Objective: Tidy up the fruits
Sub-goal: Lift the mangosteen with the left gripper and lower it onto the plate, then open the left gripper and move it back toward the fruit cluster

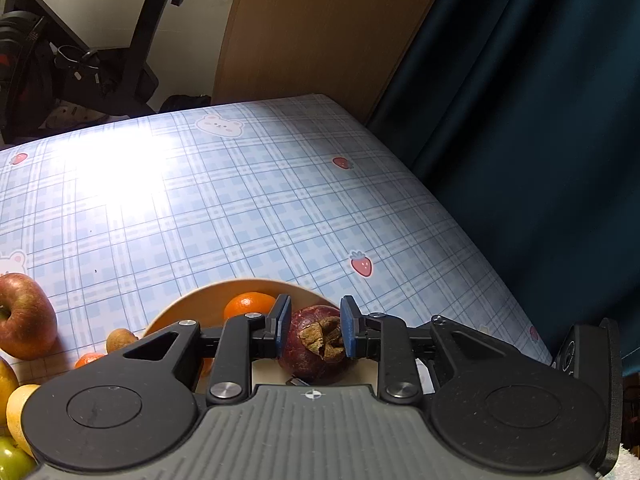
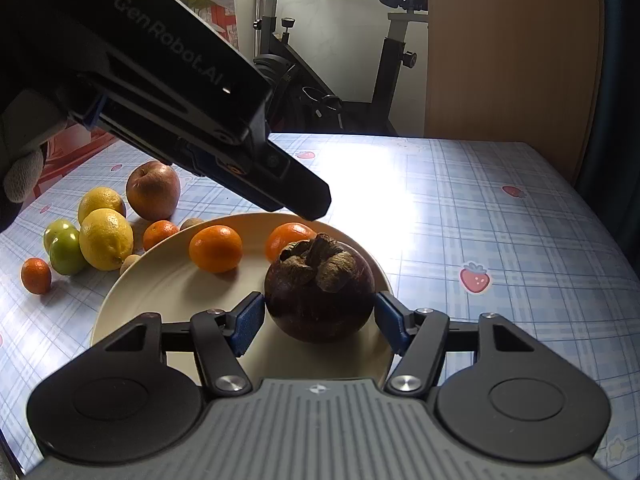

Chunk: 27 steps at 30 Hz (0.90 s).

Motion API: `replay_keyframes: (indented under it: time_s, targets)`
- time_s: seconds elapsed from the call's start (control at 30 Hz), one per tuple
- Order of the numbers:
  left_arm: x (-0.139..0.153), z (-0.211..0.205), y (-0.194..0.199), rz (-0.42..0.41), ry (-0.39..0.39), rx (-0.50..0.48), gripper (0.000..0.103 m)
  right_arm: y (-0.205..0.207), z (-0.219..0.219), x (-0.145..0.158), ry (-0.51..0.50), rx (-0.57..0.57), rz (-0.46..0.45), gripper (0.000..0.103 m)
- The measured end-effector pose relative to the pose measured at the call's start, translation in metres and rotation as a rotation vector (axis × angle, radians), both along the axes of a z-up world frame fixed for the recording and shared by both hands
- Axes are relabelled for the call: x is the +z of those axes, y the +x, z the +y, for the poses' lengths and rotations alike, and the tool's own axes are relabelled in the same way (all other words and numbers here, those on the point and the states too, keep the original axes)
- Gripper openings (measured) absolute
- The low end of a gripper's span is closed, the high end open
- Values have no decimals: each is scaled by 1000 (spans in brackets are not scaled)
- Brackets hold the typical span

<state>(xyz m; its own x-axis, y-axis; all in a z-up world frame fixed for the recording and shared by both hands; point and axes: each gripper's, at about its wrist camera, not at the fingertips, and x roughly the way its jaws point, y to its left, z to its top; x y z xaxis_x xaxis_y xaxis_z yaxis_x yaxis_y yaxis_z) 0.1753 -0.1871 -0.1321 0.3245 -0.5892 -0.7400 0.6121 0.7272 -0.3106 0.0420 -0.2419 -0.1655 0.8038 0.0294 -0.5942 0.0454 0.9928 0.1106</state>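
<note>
In the left wrist view, the left gripper [image 1: 315, 320] is held over the cream plate [image 1: 192, 300] with its fingers [image 1: 282, 318] set a narrow gap apart and nothing pinched between them. Through that gap the dark purple mangosteen [image 1: 312, 364] is seen lying lower down on the plate, and a tangerine [image 1: 248, 304] is partly hidden behind the left-hand finger. A red apple [image 1: 24, 316] and a small brown fruit [image 1: 120, 338] are seen on the checked bench [image 1: 240, 200] beside the plate, and a dark curtain [image 1: 520, 120] hangs past the bench's far edge.

In the right wrist view, the mangosteen [image 2: 320, 292] is seen upright at the near side of the plate [image 2: 132, 280], framed by the right gripper [image 2: 320, 308]. Its blue fingers [image 2: 250, 320] are set against both flanks of the fruit and appear to be pinching it, though the contact is hard to make out. Two tangerines [image 2: 216, 248] are lying farther back on the plate. The left gripper [image 2: 316, 204], held by a gloved hand [image 2: 24, 172], is slanted in over them, well above the mangosteen. Off the plate are gathered the apple [image 2: 153, 190], two lemons [image 2: 106, 238], green fruits [image 2: 66, 250] and a small orange [image 2: 36, 276]. An exercise bike [image 2: 320, 60] is seen beyond the bench
</note>
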Motion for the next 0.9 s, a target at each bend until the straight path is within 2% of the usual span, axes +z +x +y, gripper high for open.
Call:
replay_keyframes:
  time_s: [0.13, 0.23, 0.27, 0.33, 0.57, 0.9]
  targets:
    - [9, 19, 1, -13, -15, 36, 29, -2, 4, 4, -10, 1, 6, 70]
    - [17, 38, 3, -36, -22, 68, 34, -5, 9, 7, -45, -2, 3, 81]
    - [19, 43, 4, -41, -24, 79, 35, -5, 12, 8, -70, -12, 1, 87]
    - [24, 57, 6, -51, -37, 106, 35, -6, 12, 10, -91, -23, 1, 88]
    - [38, 112, 20, -82, -70, 223, 38, -7, 12, 27, -55, -33, -50, 88]
    - [44, 197, 34, -123, -11, 373, 38, 20, 37, 43, -10, 46, -89, 87]
